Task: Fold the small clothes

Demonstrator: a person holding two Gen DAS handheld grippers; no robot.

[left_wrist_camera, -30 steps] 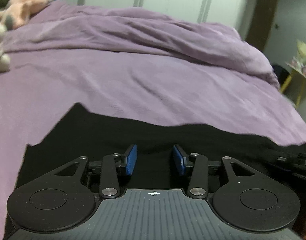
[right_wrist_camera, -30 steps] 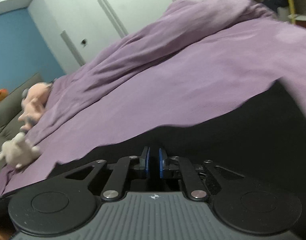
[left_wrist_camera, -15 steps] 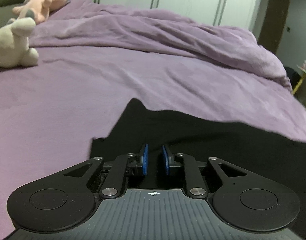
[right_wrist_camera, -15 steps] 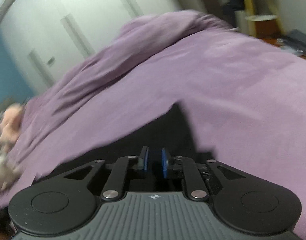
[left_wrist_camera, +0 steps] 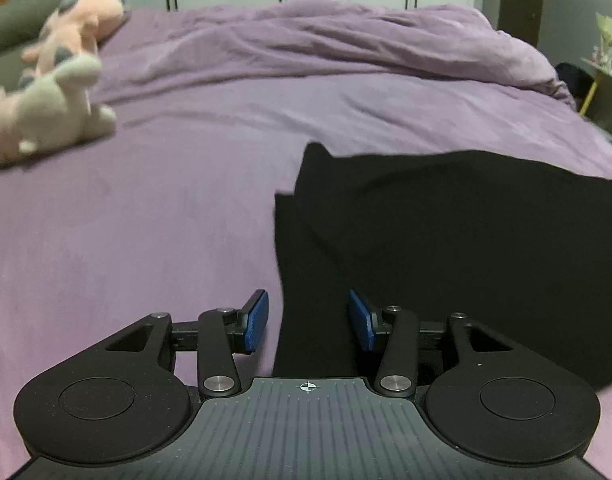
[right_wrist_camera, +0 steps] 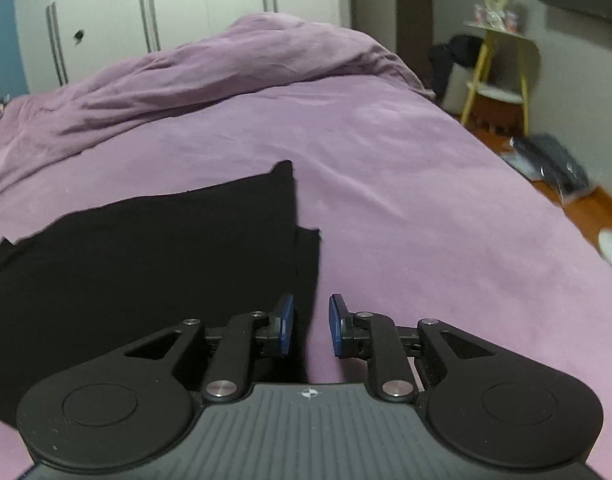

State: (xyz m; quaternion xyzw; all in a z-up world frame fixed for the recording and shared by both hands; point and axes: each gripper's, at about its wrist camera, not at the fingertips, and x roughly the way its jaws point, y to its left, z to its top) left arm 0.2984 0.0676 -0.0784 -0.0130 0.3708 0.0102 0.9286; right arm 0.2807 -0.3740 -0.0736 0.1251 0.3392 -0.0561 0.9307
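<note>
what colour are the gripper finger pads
Blue, on both grippers; the left gripper's pads show it best in the left wrist view.

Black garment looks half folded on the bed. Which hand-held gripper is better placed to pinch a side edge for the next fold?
Probably left. The left hand-held gripper, jaws opening, straddles the black garment edge; the right hand-held gripper, also opening, frames mostly bedspread.

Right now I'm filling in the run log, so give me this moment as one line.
garment: black cloth folded on purple bed | left claw: opening, nothing gripped | right claw: opening, nothing gripped
</note>
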